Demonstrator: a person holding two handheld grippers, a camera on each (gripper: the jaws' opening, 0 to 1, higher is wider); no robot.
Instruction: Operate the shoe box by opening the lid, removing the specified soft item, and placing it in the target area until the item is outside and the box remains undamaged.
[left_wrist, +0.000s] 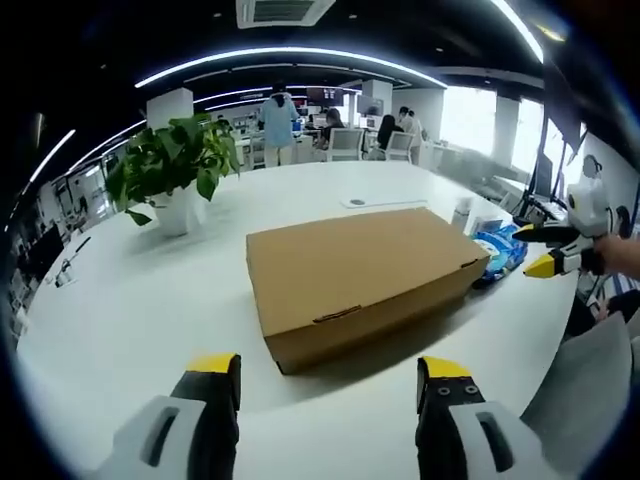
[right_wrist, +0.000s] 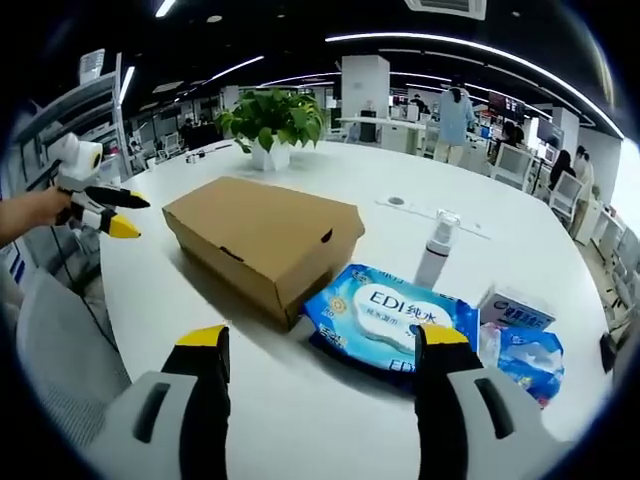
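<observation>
A plain brown cardboard shoe box (left_wrist: 360, 280) lies flat on the white table (left_wrist: 150, 300) with its lid closed. My left gripper (left_wrist: 330, 385) hangs open a short way in front of its near corner, touching nothing. From the other side, the box (right_wrist: 265, 240) sits left of centre beyond my right gripper (right_wrist: 322, 370), which is open with nothing between its jaws. A blue pack of wet wipes (right_wrist: 390, 315) lies against the box's near end. The right gripper (left_wrist: 550, 250) appears at the right edge in a hand, and the left gripper (right_wrist: 105, 210) at the left edge, both open.
A potted green plant (left_wrist: 180, 165) stands beyond the box. A white spray bottle (right_wrist: 435, 250) and small tissue packs (right_wrist: 520, 320) sit by the wipes. People and office chairs (left_wrist: 345, 140) are at the far end of the table. A grey sleeve (right_wrist: 50, 350) shows at the left.
</observation>
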